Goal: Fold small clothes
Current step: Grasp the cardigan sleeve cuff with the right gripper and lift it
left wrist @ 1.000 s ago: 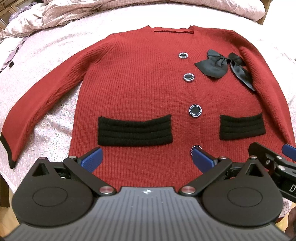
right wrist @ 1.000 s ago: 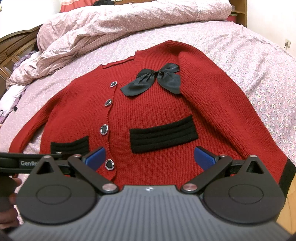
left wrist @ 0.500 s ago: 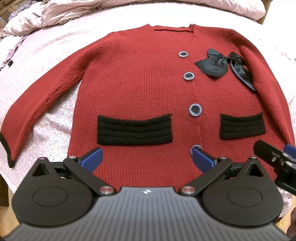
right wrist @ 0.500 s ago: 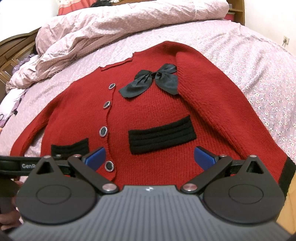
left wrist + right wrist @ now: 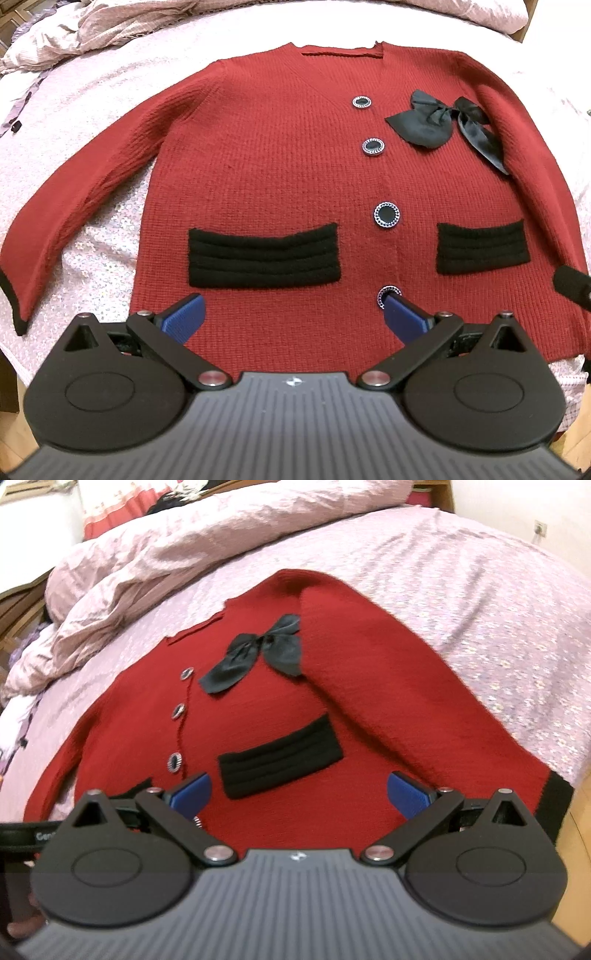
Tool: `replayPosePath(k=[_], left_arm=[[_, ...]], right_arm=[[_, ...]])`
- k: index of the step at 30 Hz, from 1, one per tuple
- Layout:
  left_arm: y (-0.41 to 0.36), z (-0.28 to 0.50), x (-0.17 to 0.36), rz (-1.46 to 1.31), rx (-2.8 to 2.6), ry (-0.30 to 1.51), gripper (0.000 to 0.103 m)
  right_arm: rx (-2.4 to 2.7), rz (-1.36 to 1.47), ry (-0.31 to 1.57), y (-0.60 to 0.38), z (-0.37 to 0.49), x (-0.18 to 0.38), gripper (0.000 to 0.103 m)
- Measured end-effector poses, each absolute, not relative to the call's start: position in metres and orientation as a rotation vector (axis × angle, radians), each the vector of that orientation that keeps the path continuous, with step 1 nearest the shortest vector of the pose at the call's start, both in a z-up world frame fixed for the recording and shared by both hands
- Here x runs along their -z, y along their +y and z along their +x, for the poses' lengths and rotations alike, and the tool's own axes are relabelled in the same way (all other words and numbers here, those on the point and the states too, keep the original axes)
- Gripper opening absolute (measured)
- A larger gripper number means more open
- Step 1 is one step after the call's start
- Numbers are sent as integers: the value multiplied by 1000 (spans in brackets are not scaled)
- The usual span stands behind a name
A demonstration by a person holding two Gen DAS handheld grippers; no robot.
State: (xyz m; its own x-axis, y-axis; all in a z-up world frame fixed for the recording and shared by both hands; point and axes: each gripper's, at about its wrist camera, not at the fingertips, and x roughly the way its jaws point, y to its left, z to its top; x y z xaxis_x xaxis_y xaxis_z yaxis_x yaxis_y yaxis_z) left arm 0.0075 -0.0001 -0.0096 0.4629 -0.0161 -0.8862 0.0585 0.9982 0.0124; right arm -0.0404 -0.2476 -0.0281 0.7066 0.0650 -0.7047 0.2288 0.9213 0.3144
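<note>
Since a second ago the right gripper (image 5: 297, 794) has moved to the right and nearer the hem: in the right wrist view the lowest button is now almost hidden behind its left finger, and only a corner of the second pocket shows. In the left wrist view just a black tip of the right gripper remains at the right edge, where more of it stood before. The left gripper (image 5: 293, 317) has kept its place over the hem. The fingers of both grippers stand wide apart, as before, holding nothing.

The red cardigan (image 5: 288, 177) lies flat, front up and buttoned, on the bed (image 5: 480, 583), which has a pale pink sheet with small flowers. Its left-view sleeve spreads out to the side, while the other sleeve lies folded down along the body. A crumpled quilt (image 5: 192, 561) is heaped at the far end of the bed. Pale wall and a wall socket (image 5: 541, 527) show at the far right, dark wooden furniture at the left.

The cardigan has four buttons (image 5: 387, 215) down its front, two black pockets (image 5: 263, 257), one black bow (image 5: 443, 125) near the neckline, and two black cuffs (image 5: 557, 805), one on each sleeve end.
</note>
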Motion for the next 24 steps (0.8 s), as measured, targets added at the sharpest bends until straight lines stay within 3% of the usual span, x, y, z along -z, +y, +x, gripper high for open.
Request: replayPosePath(k=[24], left_arm=[[-11, 13, 16, 78, 63, 1105, 103]], right_arm=[[185, 387, 777, -344, -26, 42, 103]])
